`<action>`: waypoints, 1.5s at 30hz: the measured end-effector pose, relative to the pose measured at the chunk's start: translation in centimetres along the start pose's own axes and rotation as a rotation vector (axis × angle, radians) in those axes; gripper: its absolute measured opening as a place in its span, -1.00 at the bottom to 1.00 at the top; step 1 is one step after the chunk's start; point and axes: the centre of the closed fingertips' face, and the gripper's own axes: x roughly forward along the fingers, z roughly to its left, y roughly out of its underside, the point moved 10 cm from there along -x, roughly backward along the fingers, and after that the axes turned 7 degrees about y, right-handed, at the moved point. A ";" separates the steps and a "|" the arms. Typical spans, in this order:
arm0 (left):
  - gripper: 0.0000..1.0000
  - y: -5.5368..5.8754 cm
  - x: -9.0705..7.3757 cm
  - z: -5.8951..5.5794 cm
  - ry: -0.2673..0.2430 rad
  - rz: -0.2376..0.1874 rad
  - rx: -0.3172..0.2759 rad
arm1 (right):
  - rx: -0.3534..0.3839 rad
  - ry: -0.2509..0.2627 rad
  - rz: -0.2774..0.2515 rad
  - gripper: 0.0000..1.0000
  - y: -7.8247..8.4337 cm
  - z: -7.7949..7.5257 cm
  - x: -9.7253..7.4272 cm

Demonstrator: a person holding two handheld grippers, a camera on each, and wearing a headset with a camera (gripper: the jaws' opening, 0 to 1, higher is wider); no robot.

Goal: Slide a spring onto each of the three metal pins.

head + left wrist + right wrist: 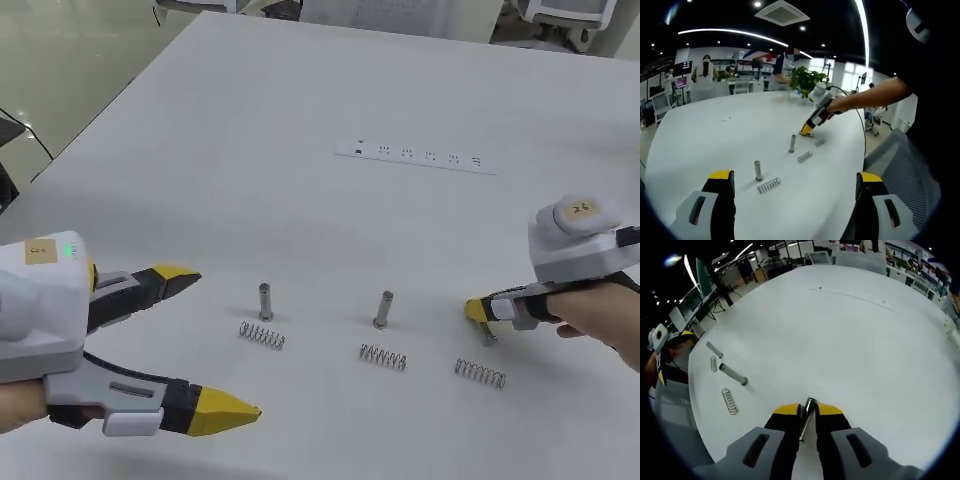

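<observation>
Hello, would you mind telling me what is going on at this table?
A person is fitting springs onto pins on a white table. The right hand-held gripper is shut on the right pin. The left pin and middle pin stand upright and bare. The left spring, middle spring and right spring lie flat on the table, one in front of each pin, none fitted yet. The left hand-held gripper is open and holds nothing.
</observation>
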 end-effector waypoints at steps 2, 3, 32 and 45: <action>0.96 0.0 0.0 0.0 0.000 0.000 0.000 | 0.008 0.017 -0.004 -0.84 0.0 -0.1 0.1; 0.96 0.0 0.0 0.0 -0.001 -0.001 -0.002 | 0.023 0.016 0.001 -0.85 0.0 -0.1 0.1; 0.96 0.0 0.3 -0.5 0.009 0.005 0.002 | -0.014 0.017 -0.104 -0.89 0.7 1.3 -3.1; 0.96 -0.4 0.4 -0.6 0.018 0.007 0.008 | -0.061 0.045 -0.151 -0.89 0.6 1.5 -3.7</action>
